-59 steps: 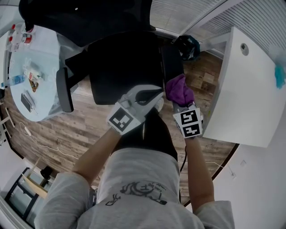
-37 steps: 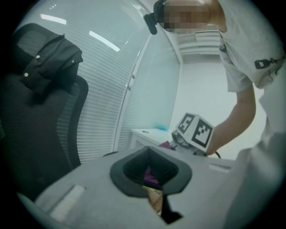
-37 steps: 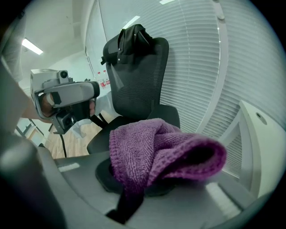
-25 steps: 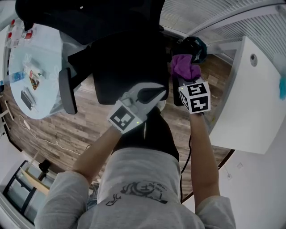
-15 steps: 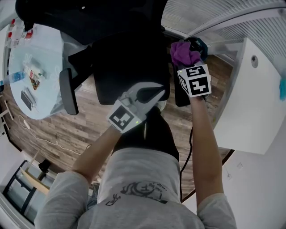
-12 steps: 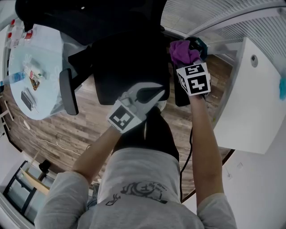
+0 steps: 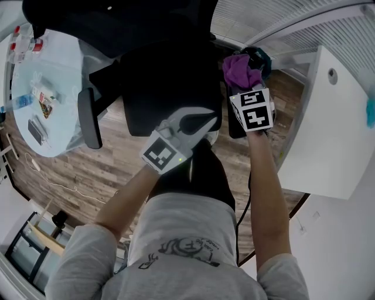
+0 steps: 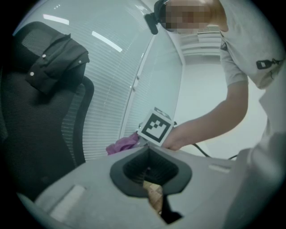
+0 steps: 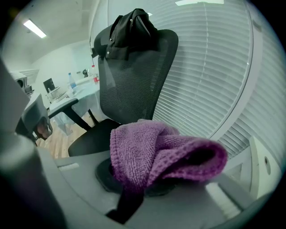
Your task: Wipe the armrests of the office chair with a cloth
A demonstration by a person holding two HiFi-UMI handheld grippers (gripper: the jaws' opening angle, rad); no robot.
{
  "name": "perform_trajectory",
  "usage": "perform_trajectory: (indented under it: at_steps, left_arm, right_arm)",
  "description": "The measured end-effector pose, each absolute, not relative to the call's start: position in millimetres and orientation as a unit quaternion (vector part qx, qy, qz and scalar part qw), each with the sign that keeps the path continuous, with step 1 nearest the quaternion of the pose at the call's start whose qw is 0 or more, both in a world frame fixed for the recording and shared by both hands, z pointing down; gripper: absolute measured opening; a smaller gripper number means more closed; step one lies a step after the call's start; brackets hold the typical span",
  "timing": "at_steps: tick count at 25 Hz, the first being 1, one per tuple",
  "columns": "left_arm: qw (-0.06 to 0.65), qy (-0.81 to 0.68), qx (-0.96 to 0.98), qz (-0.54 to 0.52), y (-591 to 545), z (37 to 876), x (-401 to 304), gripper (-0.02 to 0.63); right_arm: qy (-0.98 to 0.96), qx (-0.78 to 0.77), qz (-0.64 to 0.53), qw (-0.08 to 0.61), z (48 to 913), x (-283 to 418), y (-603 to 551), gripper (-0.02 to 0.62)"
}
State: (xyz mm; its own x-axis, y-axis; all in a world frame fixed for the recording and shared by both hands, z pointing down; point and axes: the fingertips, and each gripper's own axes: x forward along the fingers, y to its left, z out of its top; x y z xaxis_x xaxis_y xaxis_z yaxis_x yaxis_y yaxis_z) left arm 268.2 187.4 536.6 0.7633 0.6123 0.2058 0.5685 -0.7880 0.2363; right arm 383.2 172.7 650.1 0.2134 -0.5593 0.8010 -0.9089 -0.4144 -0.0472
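The black office chair [image 7: 170, 88] stands in front of me, with a dark jacket [image 9: 129, 27] draped over its mesh backrest [image 9: 134, 76]. My right gripper [image 7: 245, 88] is shut on a bunched purple cloth [image 7: 239, 69], which lies at the far end of the right armrest [image 7: 233, 120]. In the right gripper view the cloth [image 9: 161, 152] fills the jaws of that gripper [image 9: 138, 179]. The left armrest [image 7: 87, 117] is untouched. My left gripper [image 7: 190, 126] hovers over the seat's front edge, shut and holding nothing. In its own view the left gripper [image 8: 149, 172] faces the cloth [image 8: 123, 144].
A round glass table [image 7: 55, 117] with bottles and small items sits at the left. A white desk [image 7: 328, 117] stands close on the right, beyond the right armrest. Window blinds [image 7: 275, 17] run behind the chair. The floor [image 7: 111, 170] is wood.
The right gripper slid the cloth along the right armrest away from me, toward the chair back, then drew back slightly. The left gripper has stayed put.
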Motion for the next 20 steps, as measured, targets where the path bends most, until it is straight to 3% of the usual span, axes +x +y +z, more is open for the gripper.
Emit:
perform_trajectory:
  at_steps: [20]
  left_arm:
    - [0.077, 0.337, 0.928, 0.137, 212, 526, 263, 0.002]
  right_arm:
    - [-0.488, 0.744, 0.400, 0.219, 638, 273, 262, 0.032]
